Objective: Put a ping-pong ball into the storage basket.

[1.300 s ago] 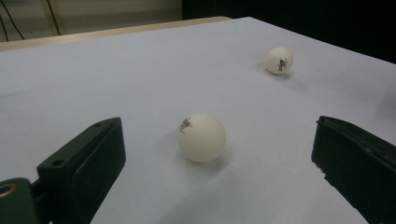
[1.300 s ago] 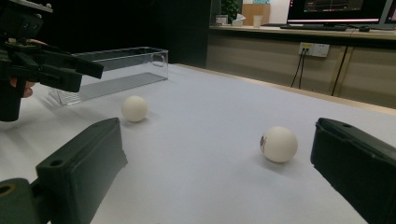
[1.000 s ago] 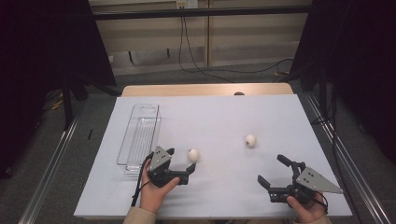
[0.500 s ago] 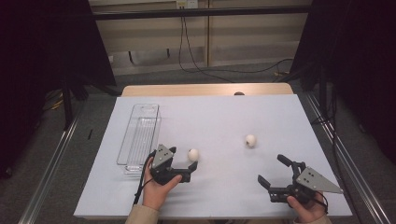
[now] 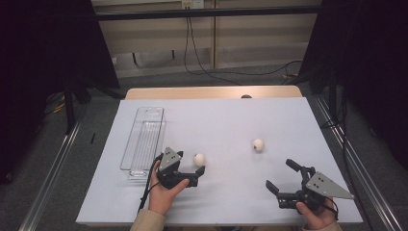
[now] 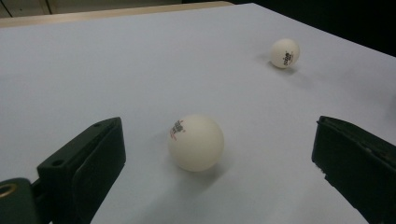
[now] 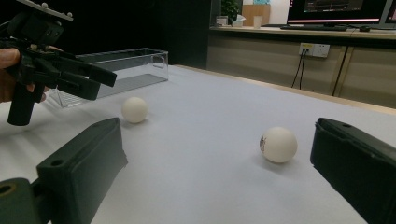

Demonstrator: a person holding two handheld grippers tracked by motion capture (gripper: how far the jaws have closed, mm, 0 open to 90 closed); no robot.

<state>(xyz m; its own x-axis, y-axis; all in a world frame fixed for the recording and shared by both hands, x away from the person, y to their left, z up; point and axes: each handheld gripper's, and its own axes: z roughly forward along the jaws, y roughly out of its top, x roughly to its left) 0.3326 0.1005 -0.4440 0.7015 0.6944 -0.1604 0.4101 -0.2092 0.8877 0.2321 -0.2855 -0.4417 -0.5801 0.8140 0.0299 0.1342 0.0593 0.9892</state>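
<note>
Matte white round ball (image 6: 195, 142) between left gripper (image 6: 215, 163) black jaws.

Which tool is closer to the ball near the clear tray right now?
Left. The left tool is open just short of that ball, which sits ahead between its jaws. The right tool is across the table, nearer the other ball.

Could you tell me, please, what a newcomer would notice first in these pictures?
Probably the two small white table-tennis balls on the pale table sheet: the nearer ball lies just ahead of the open left claw, and the farther ball lies right of centre. Next come the long clear plastic tray at the left and the open right claw at the near right.
</note>
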